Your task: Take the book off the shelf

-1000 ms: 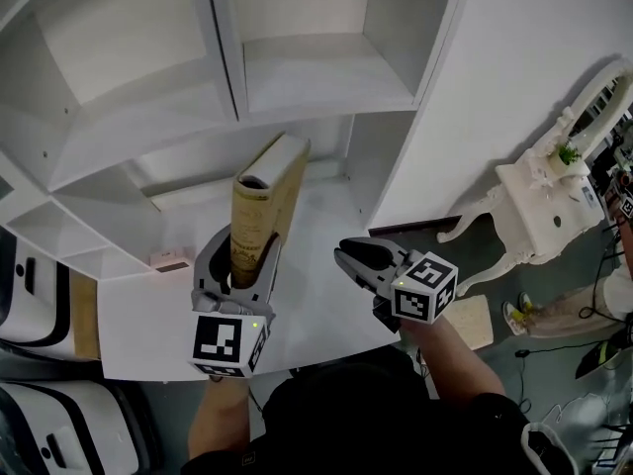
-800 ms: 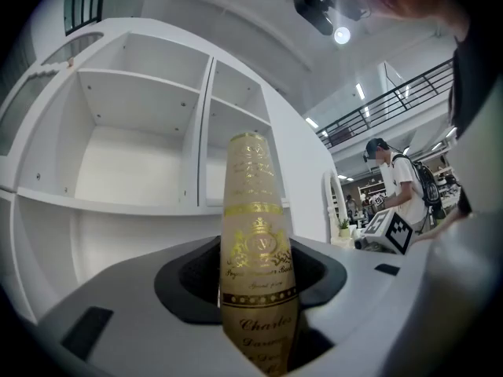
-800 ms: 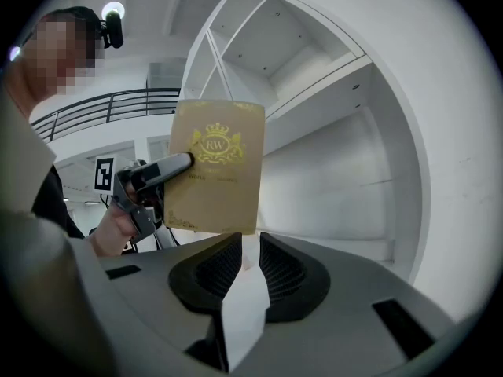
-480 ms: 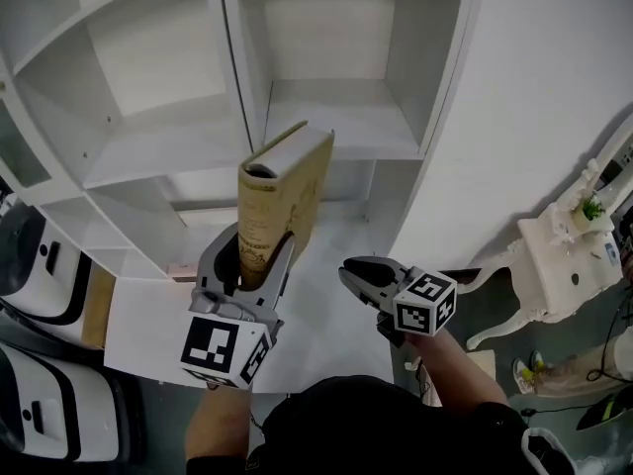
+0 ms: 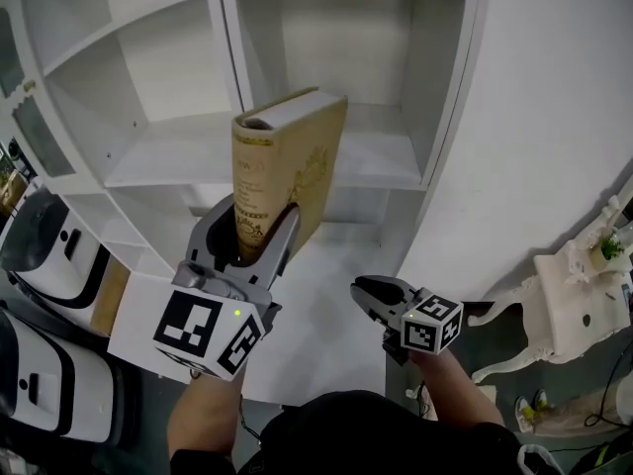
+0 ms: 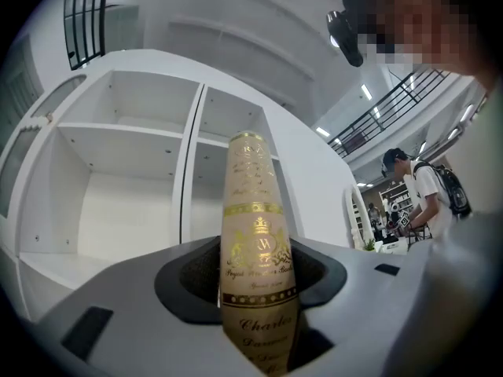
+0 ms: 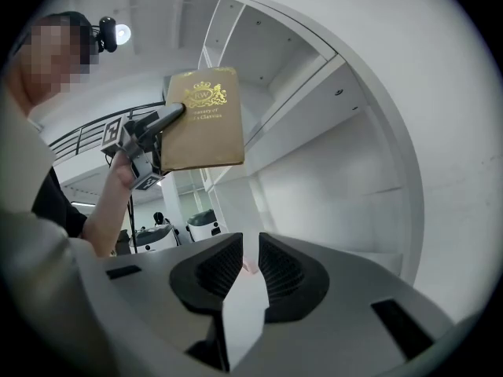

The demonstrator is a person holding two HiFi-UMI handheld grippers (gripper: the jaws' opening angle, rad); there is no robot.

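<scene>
A tan book point(image 5: 287, 166) with gold print stands upright in front of the white shelf unit point(image 5: 237, 57), clear of its boards. My left gripper point(image 5: 252, 228) is shut on the book's lower end, one jaw on each cover. In the left gripper view the book's spine point(image 6: 253, 234) rises straight up between the jaws of the left gripper point(image 6: 253, 277). My right gripper point(image 5: 361, 290) hangs lower and to the right with its jaws together and nothing held. From the right gripper point(image 7: 250, 267) view, the book point(image 7: 203, 120) shows up high in the left gripper point(image 7: 161, 124).
The shelf compartments behind the book hold nothing. A white ledge point(image 5: 326, 305) lies below both grippers. White rounded machines point(image 5: 40, 255) stand at the left. An ornate white side table point(image 5: 584, 305) stands at the right. People point(image 6: 416, 195) stand far off in the left gripper view.
The left gripper has carried the book upward and a little right, away from the low ledge. The right gripper has sunk slightly toward the lower right, still shut.
</scene>
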